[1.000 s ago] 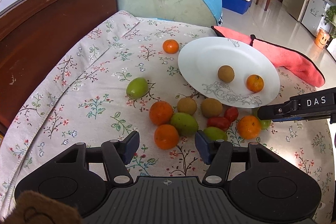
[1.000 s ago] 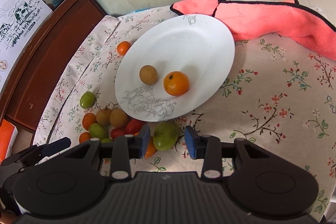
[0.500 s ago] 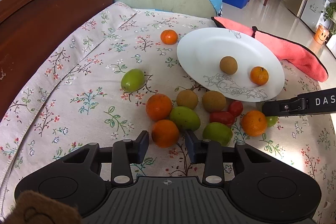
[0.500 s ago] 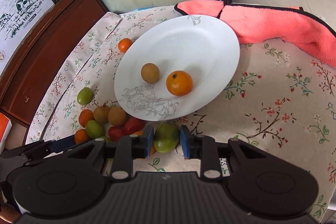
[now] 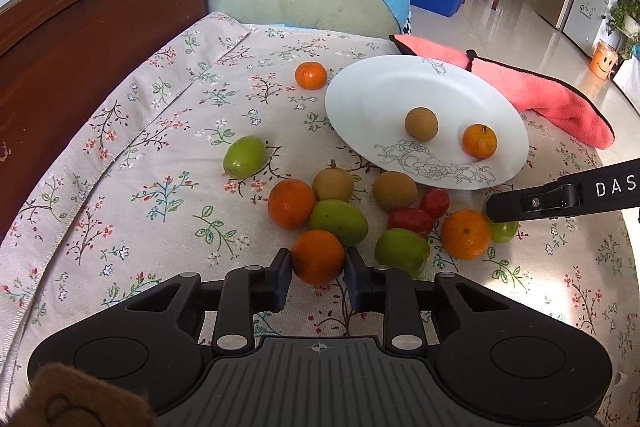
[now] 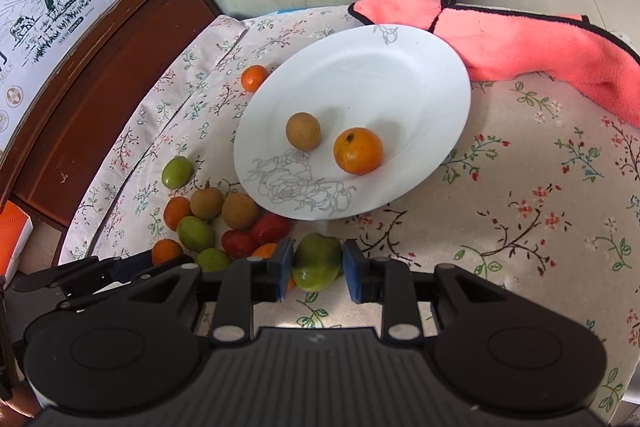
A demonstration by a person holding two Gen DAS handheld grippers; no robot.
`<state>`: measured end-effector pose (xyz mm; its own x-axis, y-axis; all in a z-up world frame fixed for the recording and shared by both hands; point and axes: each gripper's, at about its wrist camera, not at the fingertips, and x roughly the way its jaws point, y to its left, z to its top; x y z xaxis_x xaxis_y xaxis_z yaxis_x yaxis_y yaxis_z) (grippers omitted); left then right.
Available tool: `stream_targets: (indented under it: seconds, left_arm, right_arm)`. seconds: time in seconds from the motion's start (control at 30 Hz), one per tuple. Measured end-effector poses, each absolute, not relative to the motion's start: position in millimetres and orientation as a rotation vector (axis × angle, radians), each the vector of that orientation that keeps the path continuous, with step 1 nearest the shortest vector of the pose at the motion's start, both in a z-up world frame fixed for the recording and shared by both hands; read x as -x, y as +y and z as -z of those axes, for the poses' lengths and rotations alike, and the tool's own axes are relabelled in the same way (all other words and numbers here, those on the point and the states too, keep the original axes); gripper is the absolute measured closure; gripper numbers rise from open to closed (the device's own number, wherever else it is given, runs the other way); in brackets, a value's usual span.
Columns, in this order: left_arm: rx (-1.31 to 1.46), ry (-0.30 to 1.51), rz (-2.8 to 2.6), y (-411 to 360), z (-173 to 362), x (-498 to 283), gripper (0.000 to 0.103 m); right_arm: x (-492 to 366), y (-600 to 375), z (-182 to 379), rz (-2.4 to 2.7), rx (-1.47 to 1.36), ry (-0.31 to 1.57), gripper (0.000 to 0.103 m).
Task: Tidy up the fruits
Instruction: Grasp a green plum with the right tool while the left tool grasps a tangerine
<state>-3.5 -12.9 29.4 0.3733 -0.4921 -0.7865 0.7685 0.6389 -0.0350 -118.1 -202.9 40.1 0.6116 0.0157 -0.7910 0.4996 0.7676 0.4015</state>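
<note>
Clamping left claw on tangerine, right claw on green fruit; squeezing gently, lifting straight toward plate.

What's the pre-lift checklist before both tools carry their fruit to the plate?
1. Left tool around the orange: ok, fingers flank it on both sides; firm contact cannot tell.
2. Right tool around the green fruit: ok, fruit sits between the pads; a thin gap may remain, so grip cannot tell.
3. Neighbours free of the fingers: not ok on the right, another orange sits against the left pad.
4. Room on the plate: ok, only a brown fruit and one orange on it.
5. Tools apart from each other: ok, the right tool is well to the side in the left view.
</note>
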Motion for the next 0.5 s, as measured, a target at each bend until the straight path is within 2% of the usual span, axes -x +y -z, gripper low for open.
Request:
stream_targets:
  seconds: [0.5]
  left_arm:
    - [-0.299, 0.802, 0.857, -16.3, -61.1, 12.2, 0.077]
  right_arm:
    - [123.9, -199.9, -66.3, 0.237, -0.679, 0.788, 0.075]
